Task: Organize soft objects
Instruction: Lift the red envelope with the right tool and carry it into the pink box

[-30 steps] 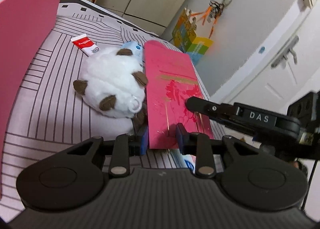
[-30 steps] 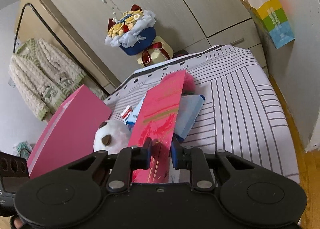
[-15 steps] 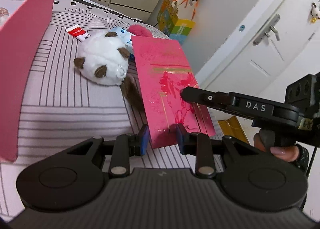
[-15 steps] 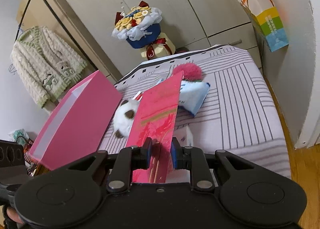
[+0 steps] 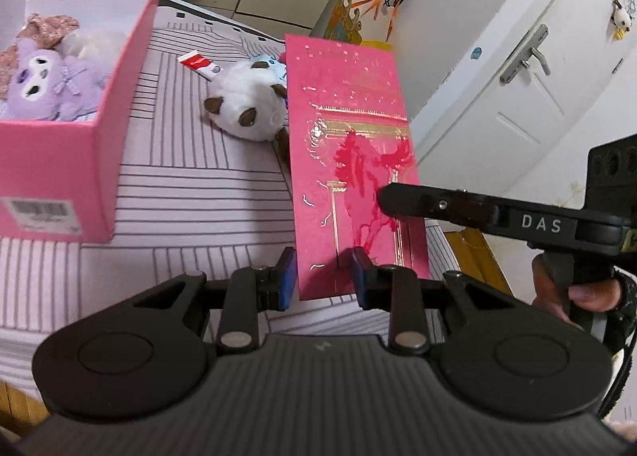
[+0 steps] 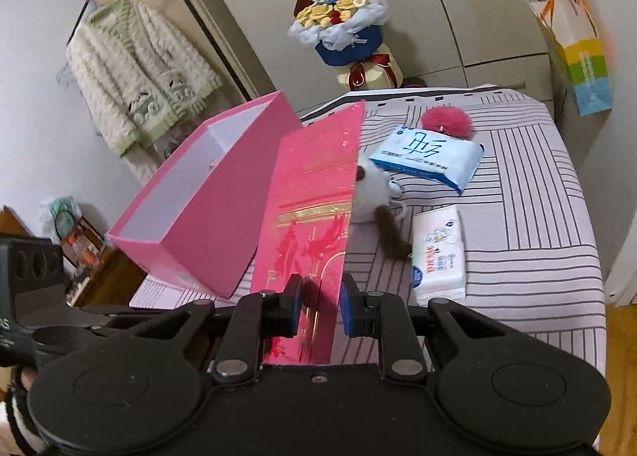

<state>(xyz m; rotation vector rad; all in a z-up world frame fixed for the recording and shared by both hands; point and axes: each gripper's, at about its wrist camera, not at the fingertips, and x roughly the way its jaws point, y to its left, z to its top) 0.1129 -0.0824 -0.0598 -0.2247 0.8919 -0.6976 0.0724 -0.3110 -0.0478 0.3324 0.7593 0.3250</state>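
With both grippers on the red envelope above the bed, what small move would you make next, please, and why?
Probably carry the red envelope sideways over the open pink box before releasing. Both the left gripper and right gripper pinch it clear of the bed, and the box, already holding a purple plush, stands beside it.

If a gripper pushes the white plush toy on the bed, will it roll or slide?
The white plush toy looks rounded, so it may roll a little. Its fuzzy surface on the striped bedsheet probably resists sliding. It likely squashes rather than tips.
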